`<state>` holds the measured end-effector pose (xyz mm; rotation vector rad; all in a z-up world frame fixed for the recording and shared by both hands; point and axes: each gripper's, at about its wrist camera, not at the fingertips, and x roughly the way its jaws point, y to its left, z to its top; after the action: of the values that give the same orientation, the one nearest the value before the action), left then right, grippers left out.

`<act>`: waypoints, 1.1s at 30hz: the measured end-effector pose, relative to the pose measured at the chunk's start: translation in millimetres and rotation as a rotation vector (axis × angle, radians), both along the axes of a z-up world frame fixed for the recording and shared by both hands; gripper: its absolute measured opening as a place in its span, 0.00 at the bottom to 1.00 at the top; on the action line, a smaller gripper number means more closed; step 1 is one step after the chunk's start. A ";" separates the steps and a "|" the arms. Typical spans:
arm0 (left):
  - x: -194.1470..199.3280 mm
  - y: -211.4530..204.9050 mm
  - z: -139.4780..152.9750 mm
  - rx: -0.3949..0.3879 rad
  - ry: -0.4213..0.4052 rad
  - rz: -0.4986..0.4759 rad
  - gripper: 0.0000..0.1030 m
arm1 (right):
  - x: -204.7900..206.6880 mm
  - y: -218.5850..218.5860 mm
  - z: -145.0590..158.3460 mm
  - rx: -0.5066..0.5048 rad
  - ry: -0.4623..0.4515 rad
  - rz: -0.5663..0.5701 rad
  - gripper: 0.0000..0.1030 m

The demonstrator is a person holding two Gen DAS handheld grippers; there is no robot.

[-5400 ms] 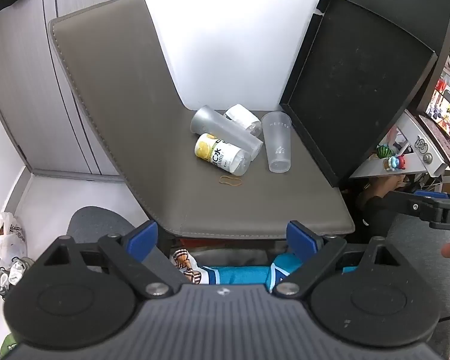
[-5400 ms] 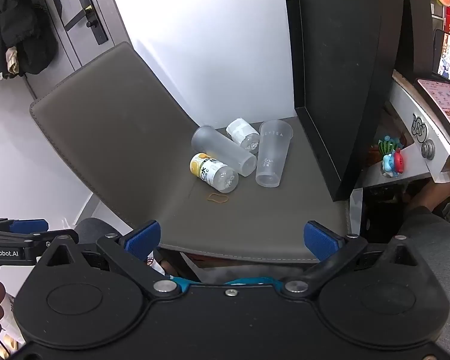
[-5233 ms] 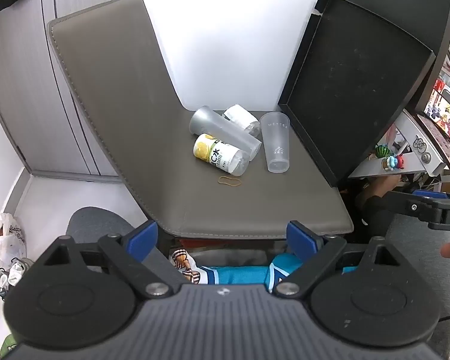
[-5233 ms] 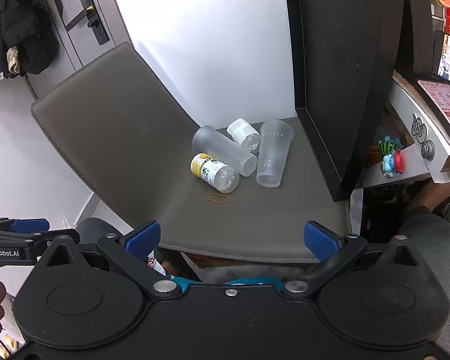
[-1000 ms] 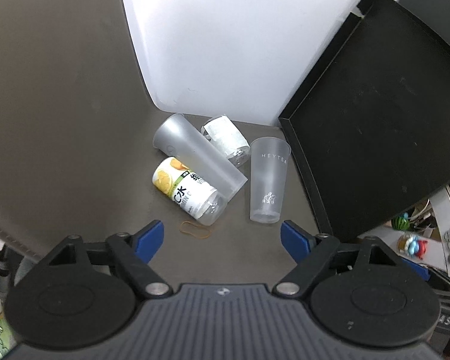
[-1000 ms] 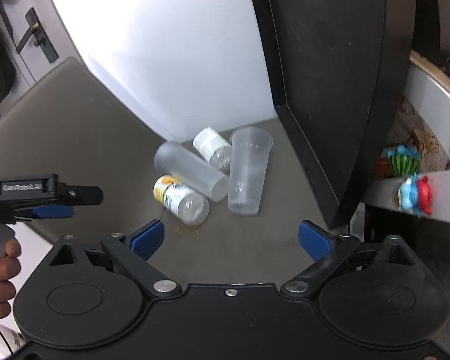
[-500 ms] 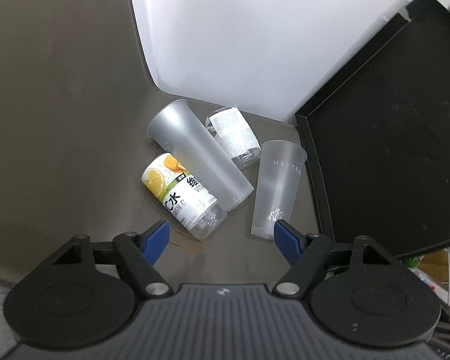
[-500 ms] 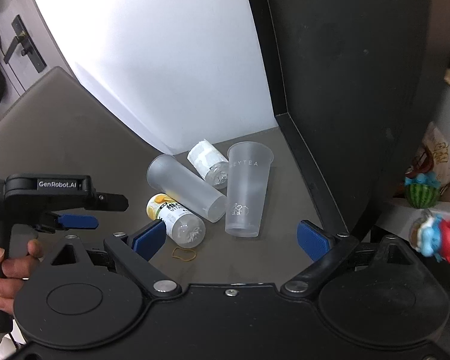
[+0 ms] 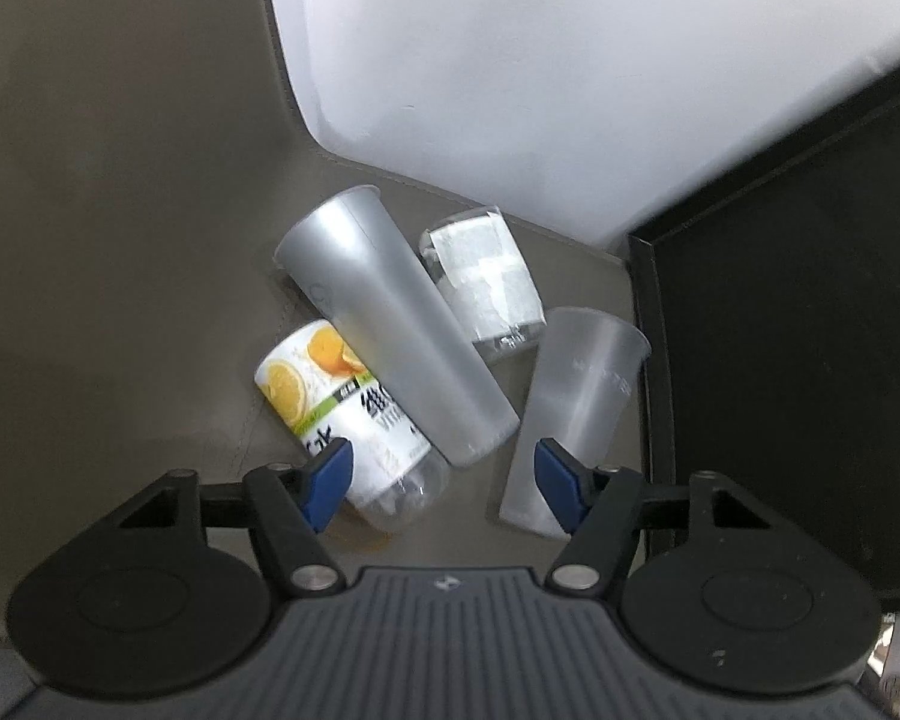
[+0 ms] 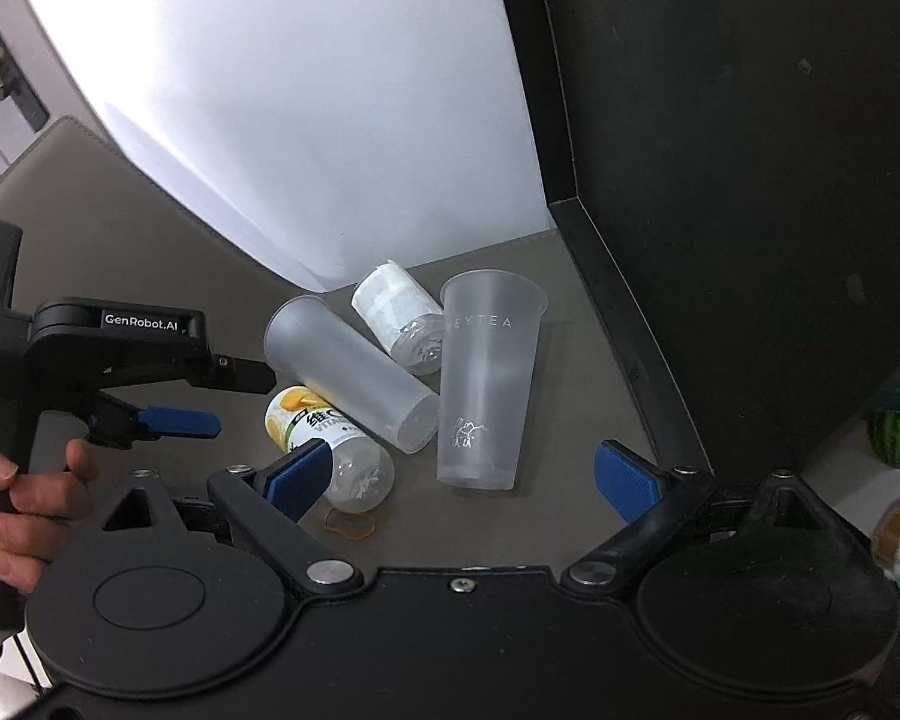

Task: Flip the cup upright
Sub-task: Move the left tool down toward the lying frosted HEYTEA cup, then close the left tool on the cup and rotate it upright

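Frosted cup (image 9: 390, 324) lies sideways; left gripper (image 9: 444, 474) spread, seemingly above (blurred).

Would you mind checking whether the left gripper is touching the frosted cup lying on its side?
Apart. The right wrist view shows the left gripper open, short of the lying frosted cup, with bare grey mat between them.

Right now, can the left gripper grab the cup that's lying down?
Probably yes. The left gripper is open, and the lying cup rests on top of the bottles with nothing above it.

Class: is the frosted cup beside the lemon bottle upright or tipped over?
Tipped over: the frosted cup lies on its side against the lemon bottle.
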<state>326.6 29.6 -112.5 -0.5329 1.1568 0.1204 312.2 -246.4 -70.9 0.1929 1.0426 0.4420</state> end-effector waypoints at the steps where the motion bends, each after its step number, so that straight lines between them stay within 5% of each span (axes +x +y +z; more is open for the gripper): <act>1: 4.5 0.9 -1.9 -0.001 0.005 0.003 0.64 | 2.7 -0.3 -1.6 0.015 -0.006 0.011 0.91; 18: 74.0 8.4 -54.2 -0.055 0.131 0.084 0.60 | 35.9 8.2 -24.7 -0.027 0.034 0.004 0.91; 24: 86.7 10.8 -75.2 -0.031 0.180 0.110 0.56 | 45.5 5.5 -38.8 -0.047 0.062 -0.014 0.91; 27: 90.7 9.2 -77.1 0.041 0.175 0.116 0.55 | 49.1 4.4 -44.6 -0.071 0.074 -0.023 0.91; 33: 98.8 9.5 -84.5 0.038 0.171 0.135 0.57 | 51.0 -0.2 -50.8 -0.091 0.095 -0.034 0.91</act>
<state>425.4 39.1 -197.0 -0.5756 1.2816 0.3081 363.3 -246.7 -121.8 0.1518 1.1482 0.3563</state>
